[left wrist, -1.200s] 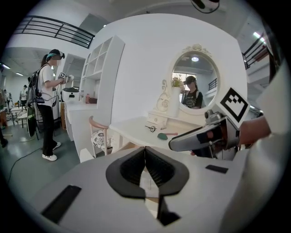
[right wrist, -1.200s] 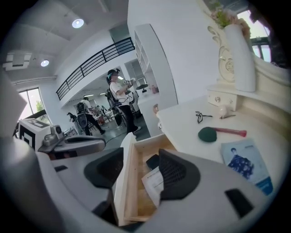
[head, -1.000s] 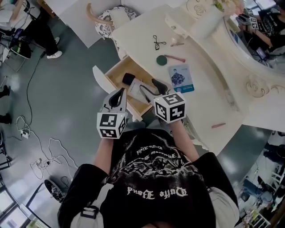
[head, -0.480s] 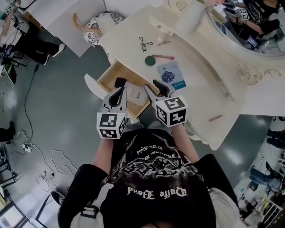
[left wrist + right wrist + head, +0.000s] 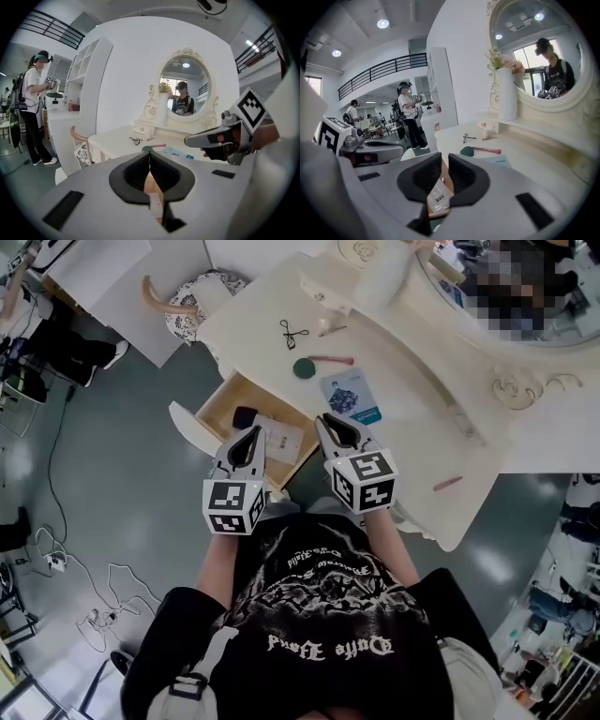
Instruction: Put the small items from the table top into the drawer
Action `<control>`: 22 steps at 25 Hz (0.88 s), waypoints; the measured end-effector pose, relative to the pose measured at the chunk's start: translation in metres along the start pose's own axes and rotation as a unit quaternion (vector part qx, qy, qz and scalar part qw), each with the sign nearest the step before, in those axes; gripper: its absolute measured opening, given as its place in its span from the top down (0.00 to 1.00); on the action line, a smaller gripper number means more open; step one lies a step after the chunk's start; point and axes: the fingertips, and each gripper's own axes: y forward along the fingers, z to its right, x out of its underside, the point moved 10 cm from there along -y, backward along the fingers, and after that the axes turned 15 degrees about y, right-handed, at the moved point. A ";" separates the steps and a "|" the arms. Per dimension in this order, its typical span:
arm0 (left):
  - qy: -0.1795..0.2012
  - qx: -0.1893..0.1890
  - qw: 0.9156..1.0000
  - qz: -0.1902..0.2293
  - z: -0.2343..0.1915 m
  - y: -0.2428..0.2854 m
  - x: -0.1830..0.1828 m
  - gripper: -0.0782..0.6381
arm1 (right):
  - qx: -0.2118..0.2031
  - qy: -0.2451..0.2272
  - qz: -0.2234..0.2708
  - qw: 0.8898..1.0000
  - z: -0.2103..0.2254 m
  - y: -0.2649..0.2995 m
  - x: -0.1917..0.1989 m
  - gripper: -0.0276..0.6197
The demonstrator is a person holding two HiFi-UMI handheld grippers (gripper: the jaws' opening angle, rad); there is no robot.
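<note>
Holds left gripper [image 5: 253,434] and right gripper [image 5: 325,421] over near side of open drawer [image 5: 225,395]. Left jaws pressed together, empty; right jaws closing on nothing. Shows blue sachet [image 5: 350,397], green round item [image 5: 303,367] and eyelash curler [image 5: 292,332] on table top [image 5: 403,446], far right of drawer.

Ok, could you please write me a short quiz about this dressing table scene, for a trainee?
1. True or false: the drawer is closed.
2. Which thing lies nearest the blue packet on the table top? A) eyelash curler B) green round item with pink handle C) pink stick
3. Are the jaws of the left hand-held gripper together or apart?
Key: 1 false; 2 B; 3 together.
</note>
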 end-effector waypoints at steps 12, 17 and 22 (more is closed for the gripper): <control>-0.003 0.000 1.000 -0.001 0.006 0.003 0.001 0.87 | -0.002 -0.005 -0.010 1.000 0.007 -0.002 0.007 0.94; -0.003 0.000 1.000 -0.006 0.005 0.004 0.003 0.87 | 0.001 -0.008 -0.005 1.000 0.009 0.001 0.005 0.94; -0.002 0.002 1.000 -0.005 0.000 0.012 -0.001 0.87 | 0.006 -0.013 -0.002 1.000 0.011 0.005 -0.002 0.94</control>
